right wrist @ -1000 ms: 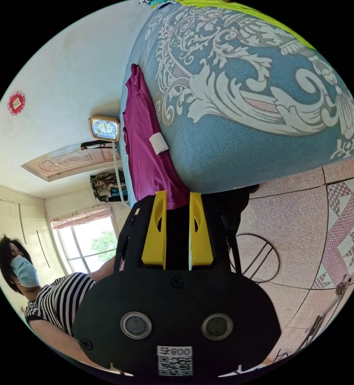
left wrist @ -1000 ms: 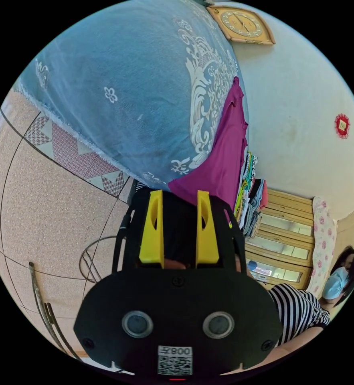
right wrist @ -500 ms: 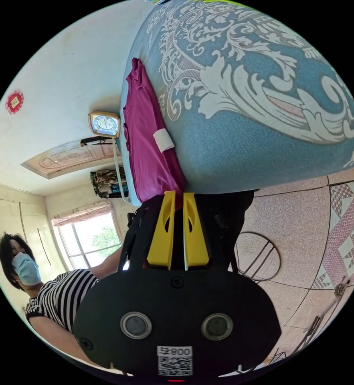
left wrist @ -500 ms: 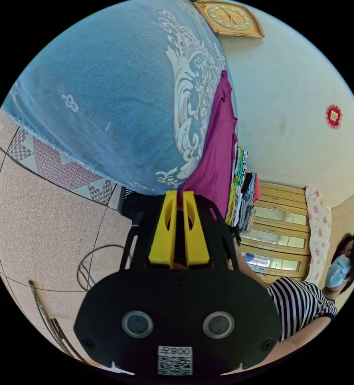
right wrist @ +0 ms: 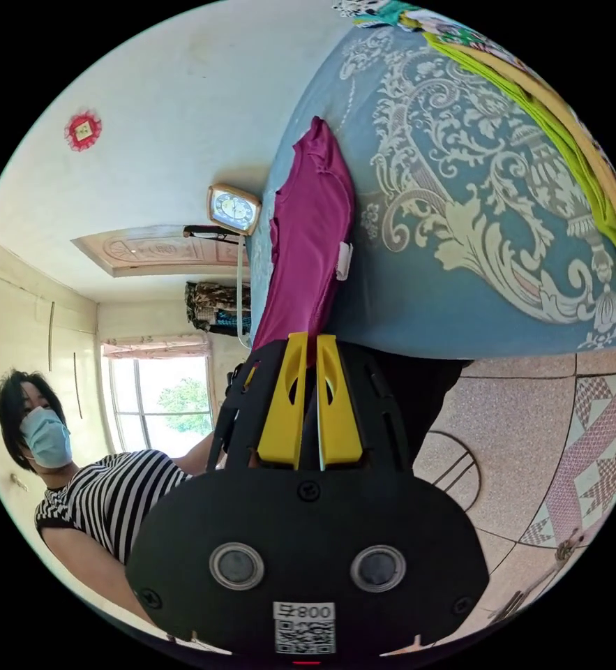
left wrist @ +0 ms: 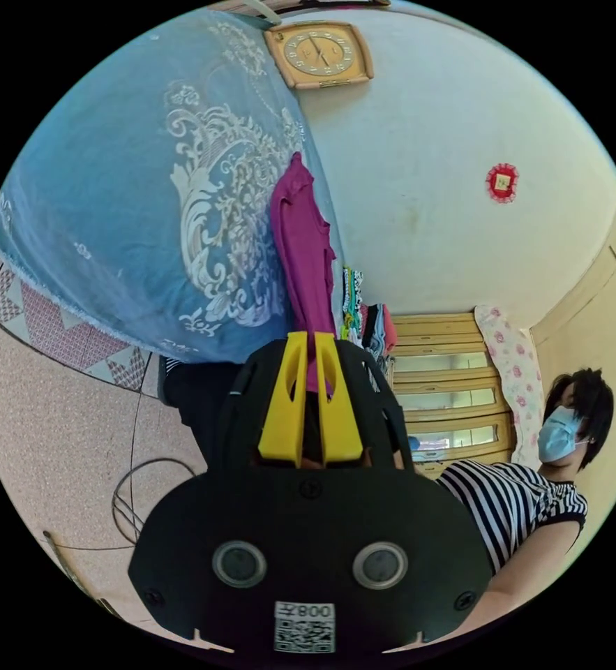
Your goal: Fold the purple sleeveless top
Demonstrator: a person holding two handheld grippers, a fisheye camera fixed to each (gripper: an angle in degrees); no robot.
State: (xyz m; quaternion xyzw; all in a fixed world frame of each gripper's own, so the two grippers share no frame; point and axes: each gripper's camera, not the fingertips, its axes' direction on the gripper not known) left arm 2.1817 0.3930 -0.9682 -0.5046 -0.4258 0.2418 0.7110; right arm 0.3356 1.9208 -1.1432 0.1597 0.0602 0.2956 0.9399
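In the left gripper view we see the left gripper (left wrist: 311,342) with its two yellow jaws pressed together on the lower edge of the purple top (left wrist: 303,244). From the jaws the top runs toward 12 o'clock and lies against the blue cloth (left wrist: 126,209) with the white pattern. At 12 o'clock a clock (left wrist: 319,53) hangs on the wall (left wrist: 447,125). At 1 o'clock from the jaws is a pile of clothes (left wrist: 370,324), and at 4 o'clock a person (left wrist: 524,495) in a striped shirt.

In the right gripper view the right gripper (right wrist: 308,343) pinches another part of the same edge of the top (right wrist: 311,230), jaws close together. The top goes up toward 12 o'clock over the blue cloth (right wrist: 475,230); a white label (right wrist: 344,259) sits on its right border. At 1 o'clock, green cloth (right wrist: 566,132) lies on the blue one. A clock (right wrist: 233,208) is at 11 o'clock, a window (right wrist: 160,405) at 9 o'clock, the person (right wrist: 91,488) at 8 o'clock, and the tiled floor (right wrist: 531,433) at 4 o'clock.
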